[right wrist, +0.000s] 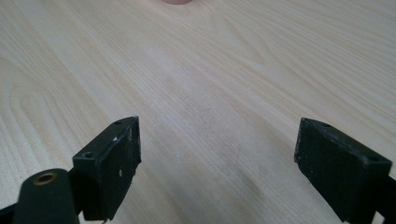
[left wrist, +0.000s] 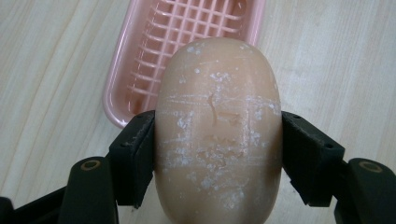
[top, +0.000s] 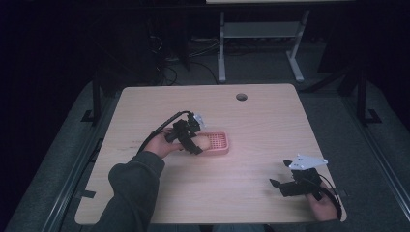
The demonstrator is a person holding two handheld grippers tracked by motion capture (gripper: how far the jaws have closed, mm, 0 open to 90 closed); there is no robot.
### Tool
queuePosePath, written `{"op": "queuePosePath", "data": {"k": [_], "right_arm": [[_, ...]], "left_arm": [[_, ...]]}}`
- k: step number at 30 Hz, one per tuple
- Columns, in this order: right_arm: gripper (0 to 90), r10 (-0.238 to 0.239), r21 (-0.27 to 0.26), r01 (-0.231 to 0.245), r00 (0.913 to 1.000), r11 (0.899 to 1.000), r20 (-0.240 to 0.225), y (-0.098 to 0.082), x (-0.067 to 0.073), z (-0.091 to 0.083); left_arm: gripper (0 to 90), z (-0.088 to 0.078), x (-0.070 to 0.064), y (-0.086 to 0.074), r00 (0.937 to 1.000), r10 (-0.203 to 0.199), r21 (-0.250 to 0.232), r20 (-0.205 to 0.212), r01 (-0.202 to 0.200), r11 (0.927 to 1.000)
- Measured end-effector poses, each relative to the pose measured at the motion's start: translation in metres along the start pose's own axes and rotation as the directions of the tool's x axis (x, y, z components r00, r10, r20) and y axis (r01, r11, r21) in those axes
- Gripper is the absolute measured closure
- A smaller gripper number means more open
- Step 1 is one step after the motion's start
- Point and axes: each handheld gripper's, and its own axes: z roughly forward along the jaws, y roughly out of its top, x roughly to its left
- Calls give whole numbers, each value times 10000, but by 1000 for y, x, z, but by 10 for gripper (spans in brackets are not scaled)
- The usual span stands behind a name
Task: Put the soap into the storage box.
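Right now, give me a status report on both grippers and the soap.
Left hand-held gripper shut on soap bar, above pink soap dish. Right hand-held gripper open, empty, over bare table. Nothing in the way.

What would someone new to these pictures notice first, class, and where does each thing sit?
First the peach-coloured bar of soap, clamped across its sides by the left hand-held gripper and speckled with white scuffs. Just beyond it lies the pink soap dish with its grid floor, on the pale wooden table left of centre. Near the table's front right corner, the right hand-held gripper holds its jaws wide apart over bare wood.
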Motion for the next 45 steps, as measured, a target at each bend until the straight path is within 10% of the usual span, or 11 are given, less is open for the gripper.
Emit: {"op": "queuePosePath", "data": {"k": [45], "right_arm": [[141, 184, -85, -184, 9998, 9998, 1, -2, -2, -2]], "left_arm": [[323, 19, 12, 46, 9992, 376, 286, 130, -380, 9989]]}}
